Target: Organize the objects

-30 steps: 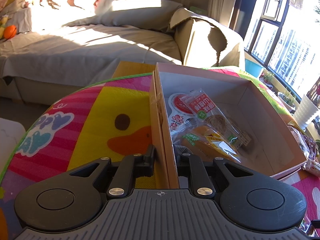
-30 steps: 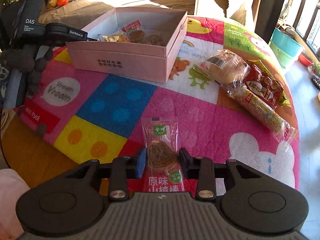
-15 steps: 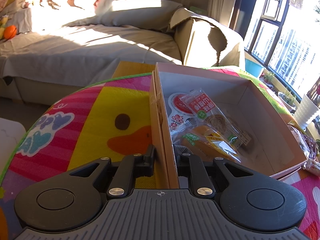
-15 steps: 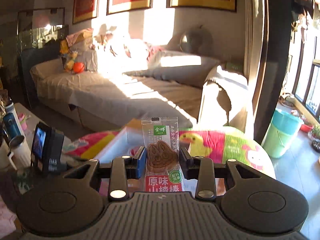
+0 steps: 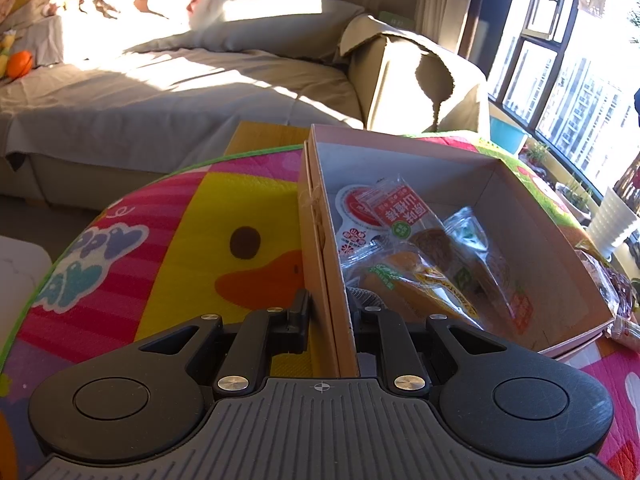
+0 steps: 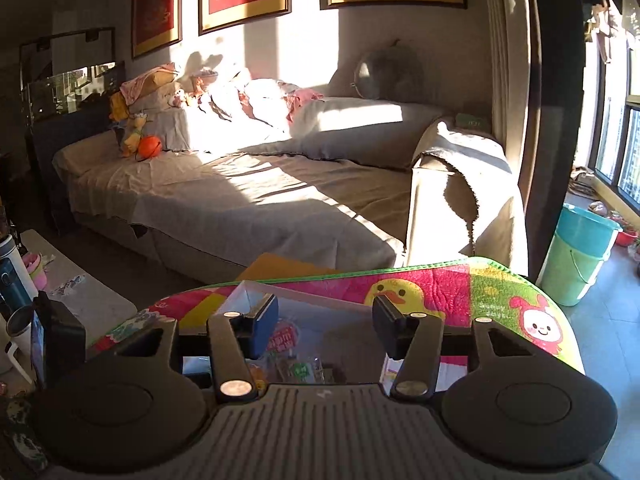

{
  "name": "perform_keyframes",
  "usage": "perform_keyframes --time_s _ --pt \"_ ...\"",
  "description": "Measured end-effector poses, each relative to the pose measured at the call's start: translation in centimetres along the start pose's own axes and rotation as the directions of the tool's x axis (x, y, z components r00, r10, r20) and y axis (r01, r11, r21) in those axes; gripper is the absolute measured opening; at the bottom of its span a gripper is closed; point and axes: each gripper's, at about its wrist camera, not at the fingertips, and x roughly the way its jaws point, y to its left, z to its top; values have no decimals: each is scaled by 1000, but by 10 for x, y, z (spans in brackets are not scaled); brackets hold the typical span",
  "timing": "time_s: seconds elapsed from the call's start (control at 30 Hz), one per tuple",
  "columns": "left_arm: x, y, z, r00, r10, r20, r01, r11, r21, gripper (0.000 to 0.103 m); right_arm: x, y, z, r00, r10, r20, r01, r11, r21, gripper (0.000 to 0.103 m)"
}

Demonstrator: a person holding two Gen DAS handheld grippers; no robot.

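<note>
Snack packet (image 5: 476, 264) now released into box (image 5: 400, 148); right gripper (image 6: 324, 322) wide apart, empty; left gripper (image 5: 330, 312) clamping box wall.

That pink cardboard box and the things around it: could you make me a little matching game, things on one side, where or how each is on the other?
Things:
1. pink cardboard box
2. left hand-held gripper
3. right hand-held gripper
4. round orange ball

States:
A. open, holding nothing
B. lying on the beige sofa
C. holding wrapped snack packets
D. clamped on the box's near wall

Pairs: 1-C, 2-D, 3-A, 4-B
</note>
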Motion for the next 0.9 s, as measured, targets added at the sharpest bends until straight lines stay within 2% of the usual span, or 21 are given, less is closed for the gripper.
perform_keyframes --time_s 0.13,0.27,0.4,0.5,0.7,0.9 --pt "-1 0 0 1000 -1 1 2 1000 -4 17 -6 -21 -23 997 -73 -38 74 997 18 63" --pt "-1 0 0 1000 -2 0 2 1000 -3 17 -9 -37 -56 984 -146 -103 149 988 24 67" --pt "-1 0 0 1000 -2 0 2 1000 -3 17 -10 -49 -93 959 -219 -179 224 974 10 75" --pt "-1 0 0 1000 -2 0 2 1000 -4 17 -13 -62 -120 933 -273 -234 286 958 21 79" --pt "0 0 0 1000 0 -1 0 1000 -3 17 -16 -88 -154 903 -282 -325 341 929 142 82" --pt "0 0 -1 1000 2 -3 -2 1000 -1 17 -16 -90 -165 890 -298 -346 366 919 149 84"
